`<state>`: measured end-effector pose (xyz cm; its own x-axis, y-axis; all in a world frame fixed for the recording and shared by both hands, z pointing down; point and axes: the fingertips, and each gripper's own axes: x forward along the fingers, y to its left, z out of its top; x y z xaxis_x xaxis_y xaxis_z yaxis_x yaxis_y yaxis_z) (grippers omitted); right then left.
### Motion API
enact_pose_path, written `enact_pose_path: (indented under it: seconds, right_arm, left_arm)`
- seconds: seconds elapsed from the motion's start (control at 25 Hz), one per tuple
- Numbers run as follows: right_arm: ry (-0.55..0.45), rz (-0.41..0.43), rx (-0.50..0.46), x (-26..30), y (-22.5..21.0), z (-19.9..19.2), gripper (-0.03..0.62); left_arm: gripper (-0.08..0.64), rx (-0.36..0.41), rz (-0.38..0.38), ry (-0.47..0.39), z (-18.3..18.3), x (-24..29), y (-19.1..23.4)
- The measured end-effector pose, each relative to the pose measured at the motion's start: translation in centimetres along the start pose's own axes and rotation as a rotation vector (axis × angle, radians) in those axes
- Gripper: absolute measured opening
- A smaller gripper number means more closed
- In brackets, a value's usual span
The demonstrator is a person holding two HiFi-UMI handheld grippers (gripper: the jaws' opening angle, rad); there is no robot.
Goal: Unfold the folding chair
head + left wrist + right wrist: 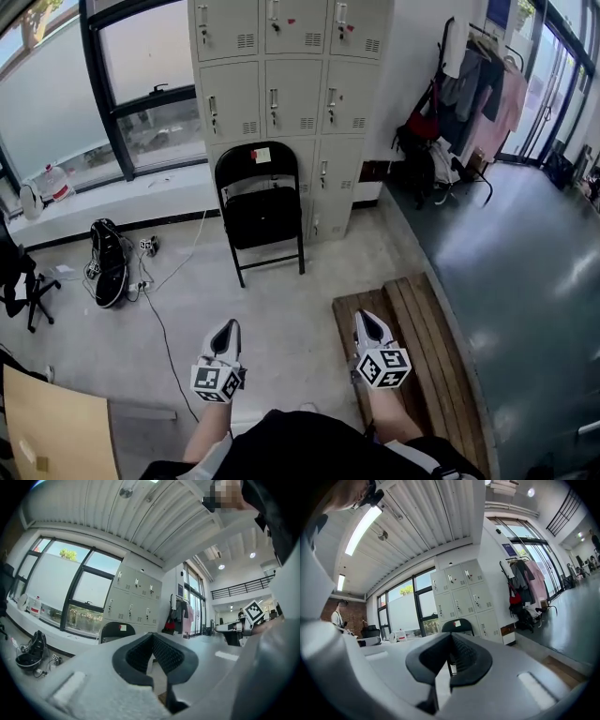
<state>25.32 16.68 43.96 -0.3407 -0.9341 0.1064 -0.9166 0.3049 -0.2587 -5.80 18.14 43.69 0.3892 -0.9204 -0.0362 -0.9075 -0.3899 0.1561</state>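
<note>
Against the lockers (292, 94), the folding chair (261, 204) stands folded, well apart from the left gripper (228, 326) and right gripper (364, 318), both closed on nothing, so imo pulling only its top could tip it over.

We see a pale floor (281, 309). At its far edge grey lockers (291, 94) stand, and a black folding chair (262, 211) stands just in front of them. Toward the left edge lie a black bag (109, 262) and a cable (161, 323) trailing across. A slatted wooden platform (427, 337) lies at the right, where the floor turns dark. A clothes rack (469, 94) stands in the far right corner.
</note>
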Motion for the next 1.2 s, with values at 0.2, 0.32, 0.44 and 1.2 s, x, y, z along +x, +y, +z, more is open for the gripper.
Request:
enact_pose_path:
  seconds: [0.2,0.32,0.44,1.2]
  right_arm:
    - [0.019,0.083,0.014,2.0,-0.7,0.3,0.003]
    - [0.027,0.146,0.012,3.3,-0.4,0.3,0.003]
    - [0.054,0.187,0.011,4.8,-0.1,-0.5,0.003]
    - [0.053,0.236,-0.067,19.0,2.2,-0.3,0.003]
  left_arm:
    - [0.000,0.022,0.057,-0.003,-0.2,0.9,-1.1]
    - [0.000,0.038,0.094,0.006,-0.7,0.9,-1.6]
    - [0.000,0.019,0.134,0.019,-1.5,0.8,-1.3]
    - [0.000,-0.004,0.130,-0.090,1.1,10.2,11.5]
